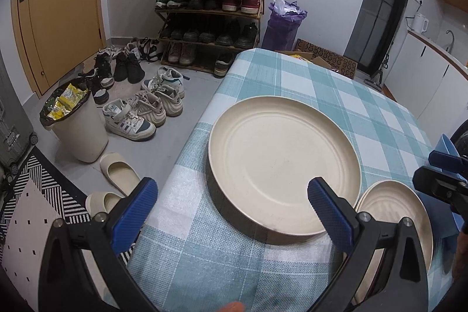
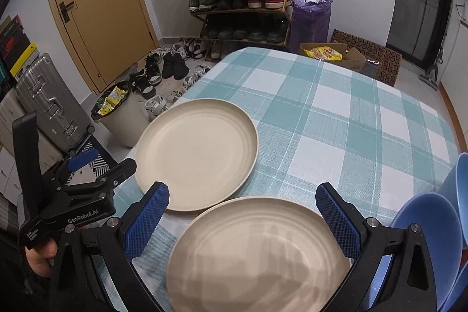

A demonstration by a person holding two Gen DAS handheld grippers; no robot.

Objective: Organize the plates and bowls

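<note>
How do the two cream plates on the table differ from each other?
The far plate lies ahead of both grippers, uncovered; the near plate sits between the right gripper's open fingers. The far plate is nearer the table's left edge, the near plate beside the blue bowls. Both are cream, round, ridged, upright.

Far ahead of the gripper a shoe rack point(image 1: 209, 2) full of shoes stands against the wall, with a purple bag point(image 1: 282, 25) just to its right. Loose sneakers point(image 1: 143, 104) lie on the floor ahead and to the left, near a bin point(image 1: 77, 125) stuffed with yellow wrappers. Pale slippers point(image 1: 117, 171) sit closer in. An orange door point(image 1: 58, 5) fills the far left, and a checked cloth point(image 1: 307, 84) covers the surface.
</note>
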